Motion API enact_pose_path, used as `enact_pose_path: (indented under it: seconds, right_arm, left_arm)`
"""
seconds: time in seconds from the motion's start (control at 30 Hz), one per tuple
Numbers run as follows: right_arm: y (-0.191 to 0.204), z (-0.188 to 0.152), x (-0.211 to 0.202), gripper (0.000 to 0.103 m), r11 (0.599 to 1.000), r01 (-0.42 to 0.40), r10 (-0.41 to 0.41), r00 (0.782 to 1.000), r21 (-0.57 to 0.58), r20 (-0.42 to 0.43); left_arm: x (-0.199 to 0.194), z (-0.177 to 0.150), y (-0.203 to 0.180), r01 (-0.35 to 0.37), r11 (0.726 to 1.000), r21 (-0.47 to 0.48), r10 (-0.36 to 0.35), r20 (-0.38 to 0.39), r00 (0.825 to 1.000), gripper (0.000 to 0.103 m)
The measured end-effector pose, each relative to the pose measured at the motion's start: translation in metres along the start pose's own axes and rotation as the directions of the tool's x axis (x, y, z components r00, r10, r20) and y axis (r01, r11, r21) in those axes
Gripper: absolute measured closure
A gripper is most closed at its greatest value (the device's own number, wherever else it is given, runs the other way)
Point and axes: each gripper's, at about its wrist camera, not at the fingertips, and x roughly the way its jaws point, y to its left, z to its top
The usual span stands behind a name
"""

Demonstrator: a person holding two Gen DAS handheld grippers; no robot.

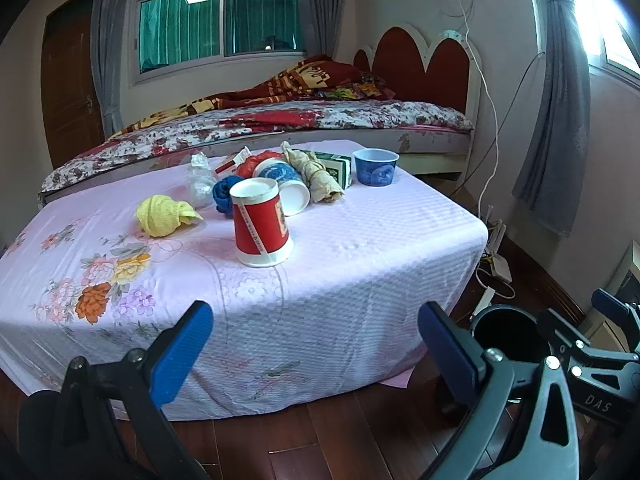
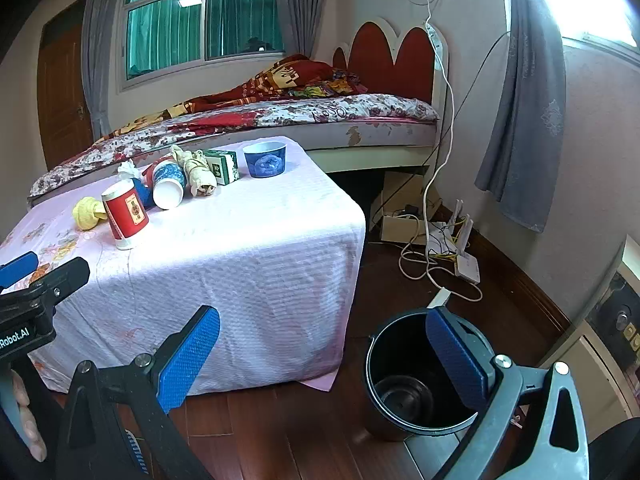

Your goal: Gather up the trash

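Trash lies on a table with a pink cloth point(image 1: 360, 240): an upside-down red paper cup point(image 1: 261, 226), a yellow crumpled wad point(image 1: 166, 215), a tipped blue-and-white cup point(image 1: 286, 188), a beige wrapped bundle point(image 1: 316, 176), a green box point(image 1: 336, 166) and a blue bowl point(image 1: 376, 166). My left gripper point(image 1: 316, 344) is open and empty, short of the table's front edge. My right gripper point(image 2: 320, 354) is open and empty over the floor. A black bin point(image 2: 420, 376) stands on the floor under the right gripper's right finger; nothing shows inside it.
A bed point(image 1: 280, 120) stands behind the table. Cables, a white router point(image 2: 468, 266) and a cardboard box point(image 2: 400, 208) lie on the wood floor to the right. Grey curtains hang by the wall. The left gripper shows at the right wrist view's left edge point(image 2: 36, 276).
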Motion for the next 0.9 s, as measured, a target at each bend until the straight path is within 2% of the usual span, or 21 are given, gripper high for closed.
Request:
enact_pose_path:
  seconds: [0.57, 0.7, 0.83, 0.9]
  right_arm:
    - [0.003, 0.001, 0.007, 0.000, 1.000, -0.017, 0.017, 1.000, -0.003, -0.011]
    - [0.009, 0.012, 0.017, 0.000, 0.998, -0.059, 0.057, 0.998, -0.031, -0.038]
    - [0.011, 0.028, 0.024, 0.000, 0.993, -0.104, 0.103, 0.994, -0.049, -0.018]
    - [0.012, 0.037, 0.031, 0.000, 0.991, -0.124, 0.124, 0.992, -0.055, -0.007]
  left_arm:
    - [0.008, -0.003, 0.008, -0.027, 1.000, 0.002, 0.027, -0.023, 0.999, 0.000]
    - [0.016, 0.005, 0.017, -0.029, 1.000, -0.008, 0.028, -0.020, 0.999, 0.000]
    - [0.039, 0.016, 0.032, -0.029, 0.999, -0.032, 0.027, -0.044, 0.999, 0.000]
    - [0.053, 0.021, 0.038, -0.056, 0.998, -0.033, 0.054, -0.056, 0.997, 0.000]
